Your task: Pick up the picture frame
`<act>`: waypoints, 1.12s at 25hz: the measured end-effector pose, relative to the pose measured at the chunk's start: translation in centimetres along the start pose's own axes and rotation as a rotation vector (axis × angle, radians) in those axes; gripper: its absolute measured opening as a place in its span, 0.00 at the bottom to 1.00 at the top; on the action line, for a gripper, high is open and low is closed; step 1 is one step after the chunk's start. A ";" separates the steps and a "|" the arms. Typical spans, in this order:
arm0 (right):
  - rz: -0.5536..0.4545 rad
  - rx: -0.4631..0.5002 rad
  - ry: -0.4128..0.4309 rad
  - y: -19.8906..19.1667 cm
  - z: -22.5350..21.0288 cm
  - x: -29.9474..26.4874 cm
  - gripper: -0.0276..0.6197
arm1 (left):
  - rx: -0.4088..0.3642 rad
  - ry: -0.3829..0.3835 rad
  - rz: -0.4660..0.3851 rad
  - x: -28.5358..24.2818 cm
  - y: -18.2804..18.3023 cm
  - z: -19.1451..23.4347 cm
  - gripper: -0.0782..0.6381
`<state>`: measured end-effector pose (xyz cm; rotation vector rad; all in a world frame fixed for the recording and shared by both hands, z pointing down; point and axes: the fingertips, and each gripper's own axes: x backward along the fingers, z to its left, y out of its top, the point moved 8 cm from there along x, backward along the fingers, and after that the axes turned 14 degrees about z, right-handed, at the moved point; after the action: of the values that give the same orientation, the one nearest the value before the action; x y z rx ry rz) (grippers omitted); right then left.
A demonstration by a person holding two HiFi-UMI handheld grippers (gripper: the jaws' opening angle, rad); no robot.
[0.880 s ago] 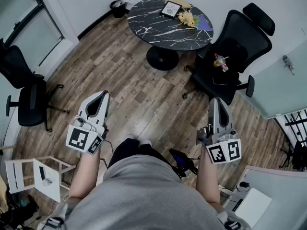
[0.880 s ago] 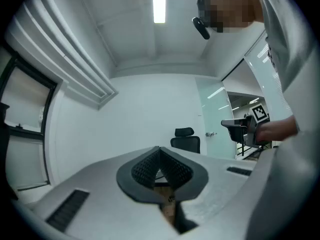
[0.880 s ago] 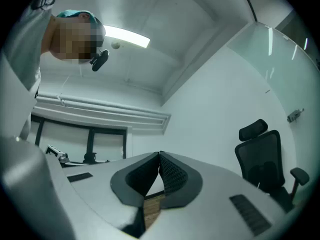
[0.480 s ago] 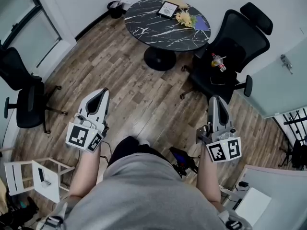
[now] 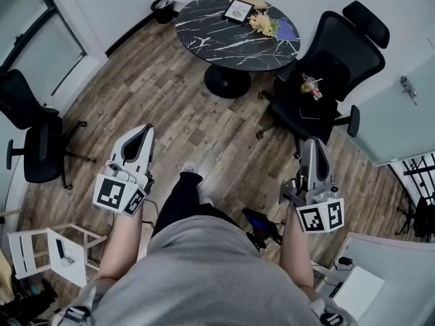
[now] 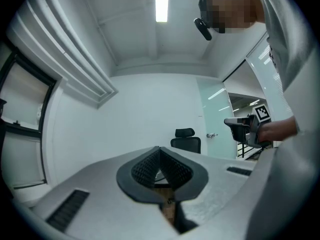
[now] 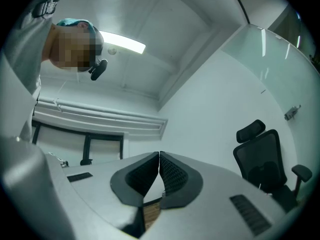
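The picture frame is sitting at the upper centre, on the far edge of the round marble bench, just beside yellow flowers; its print is too small to read. Well apart, low in the frame, the left claw is pointing level and the right claw slightly upward, each pressed together on nothing. A grey shirt is hiding the upper arms.
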<state>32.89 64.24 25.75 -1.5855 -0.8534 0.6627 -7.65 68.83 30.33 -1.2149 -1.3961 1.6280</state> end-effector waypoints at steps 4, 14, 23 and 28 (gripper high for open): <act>0.019 -0.012 0.004 -0.4 -0.3 -1.6 0.09 | 0.015 0.001 0.007 -1.3 -0.2 1.3 0.12; 0.047 -0.021 -0.007 -1.1 -2.0 -8.2 0.09 | 0.018 -0.014 0.000 -7.6 0.5 6.2 0.12; 0.057 -0.010 -0.018 -0.1 -4.5 -15.6 0.09 | 0.013 -0.040 -0.018 -14.9 3.1 11.3 0.12; 0.049 -0.007 -0.037 0.6 -5.6 -19.1 0.09 | -0.001 -0.065 -0.015 -18.5 4.6 13.7 0.12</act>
<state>26.52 45.39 25.50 -1.6092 -0.8477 0.7265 -13.69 46.14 29.91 -1.1586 -1.4425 1.6709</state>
